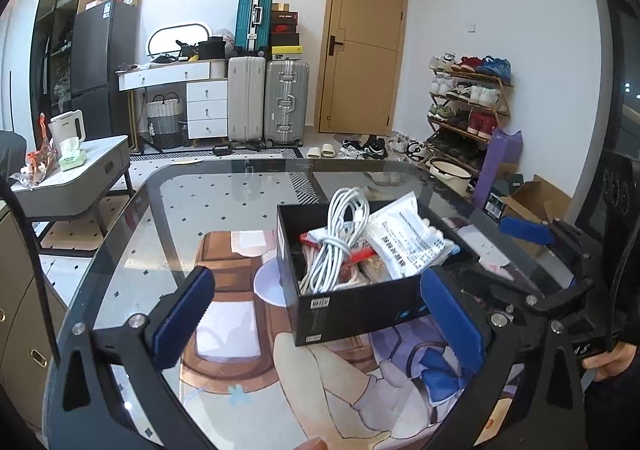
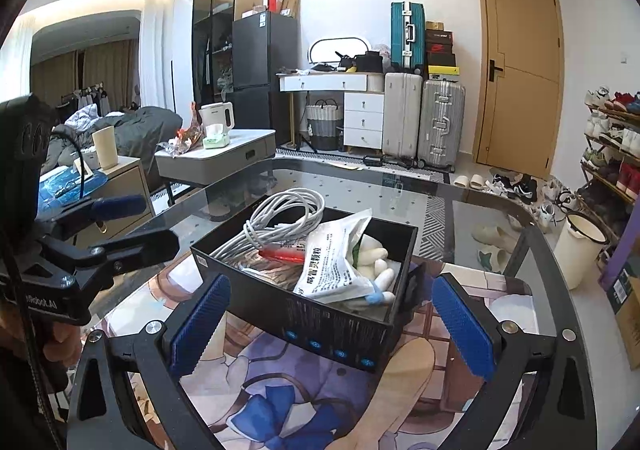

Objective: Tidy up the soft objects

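Right hand-held gripper [image 2: 330,324] spread, black box [image 2: 320,314] between

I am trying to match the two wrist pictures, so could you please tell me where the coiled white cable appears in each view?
Left wrist view: the coiled white cable sits just right of centre, in the left half of the black box.
Right wrist view: the cable lies left of centre, at the box's far left corner.
Shared landmark: the white printed pouch lies just right of the cable.
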The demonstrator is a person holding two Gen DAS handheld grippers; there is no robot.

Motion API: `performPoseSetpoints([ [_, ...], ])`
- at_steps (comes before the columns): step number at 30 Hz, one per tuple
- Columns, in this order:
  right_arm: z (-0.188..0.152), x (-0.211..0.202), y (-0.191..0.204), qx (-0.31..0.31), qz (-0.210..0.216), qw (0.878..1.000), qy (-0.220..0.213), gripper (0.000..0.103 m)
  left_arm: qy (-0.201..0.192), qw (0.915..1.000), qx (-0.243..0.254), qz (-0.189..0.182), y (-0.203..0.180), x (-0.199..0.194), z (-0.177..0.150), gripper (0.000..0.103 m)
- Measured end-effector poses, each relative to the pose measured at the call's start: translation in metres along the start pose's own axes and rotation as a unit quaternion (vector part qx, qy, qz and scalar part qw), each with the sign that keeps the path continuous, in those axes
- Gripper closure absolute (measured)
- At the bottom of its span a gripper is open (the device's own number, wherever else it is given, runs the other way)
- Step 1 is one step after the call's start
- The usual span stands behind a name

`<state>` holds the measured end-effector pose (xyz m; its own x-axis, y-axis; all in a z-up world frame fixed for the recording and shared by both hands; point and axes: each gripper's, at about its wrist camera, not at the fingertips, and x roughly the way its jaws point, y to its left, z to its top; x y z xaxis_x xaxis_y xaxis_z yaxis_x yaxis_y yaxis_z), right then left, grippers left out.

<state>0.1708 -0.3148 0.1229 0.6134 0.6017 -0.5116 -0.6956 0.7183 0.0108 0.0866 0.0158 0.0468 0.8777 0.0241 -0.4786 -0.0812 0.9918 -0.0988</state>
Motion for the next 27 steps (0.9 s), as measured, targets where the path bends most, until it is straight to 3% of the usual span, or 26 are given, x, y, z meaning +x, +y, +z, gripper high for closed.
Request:
performPoseSetpoints([
  [27,-0.019,-0.005,-0.013,0.03,-0.017,0.998,-0.043,0.001,-0.017,0.999,0.01,0.039,-0.006,0.016,-0.018,0.0],
])
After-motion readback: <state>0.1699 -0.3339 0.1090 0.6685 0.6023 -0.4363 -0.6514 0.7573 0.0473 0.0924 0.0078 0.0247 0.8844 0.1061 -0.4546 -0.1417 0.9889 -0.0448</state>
